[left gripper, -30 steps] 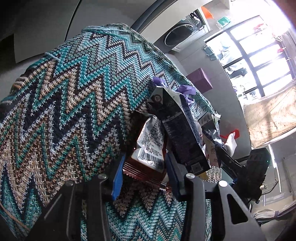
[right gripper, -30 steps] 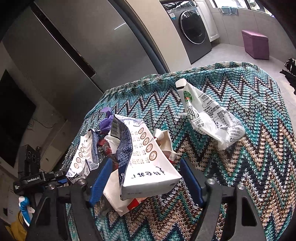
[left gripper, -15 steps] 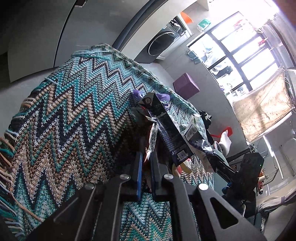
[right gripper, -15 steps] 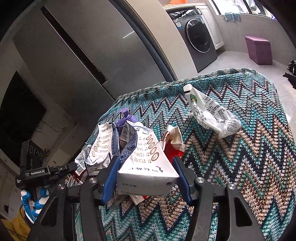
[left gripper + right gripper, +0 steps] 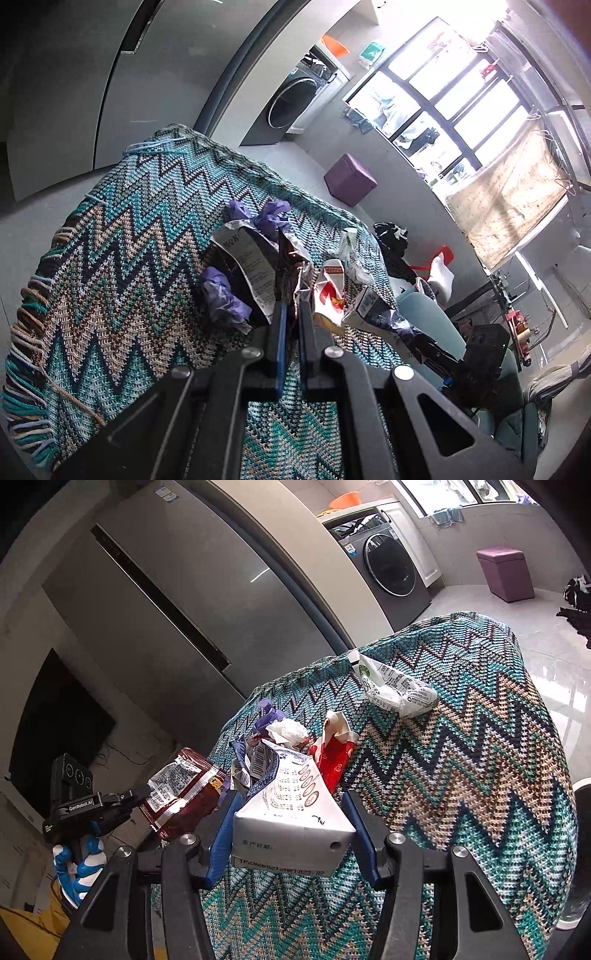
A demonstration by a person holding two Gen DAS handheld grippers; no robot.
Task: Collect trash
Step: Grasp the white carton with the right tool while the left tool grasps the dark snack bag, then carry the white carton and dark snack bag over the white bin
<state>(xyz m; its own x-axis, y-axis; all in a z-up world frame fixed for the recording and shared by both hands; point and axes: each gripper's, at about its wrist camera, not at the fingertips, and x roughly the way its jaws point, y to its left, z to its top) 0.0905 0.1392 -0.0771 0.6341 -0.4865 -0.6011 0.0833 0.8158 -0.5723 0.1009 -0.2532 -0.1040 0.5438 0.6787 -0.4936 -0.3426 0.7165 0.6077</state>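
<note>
The left tool (image 5: pixel 290 310) is pinched tight on a brown foil snack wrapper (image 5: pixel 181 794), which the right wrist view shows held clear of the zigzag-knit cloth (image 5: pixel 461 775) covering the bench. The right tool (image 5: pixel 288 823) clamps a crumpled white milk carton (image 5: pixel 291 812) between its blue pads. On the cloth lie a red-and-white carton (image 5: pixel 334 753), a crumpled white pouch (image 5: pixel 395 690), a tissue wad (image 5: pixel 288 731) and purple scraps (image 5: pixel 225 295).
</note>
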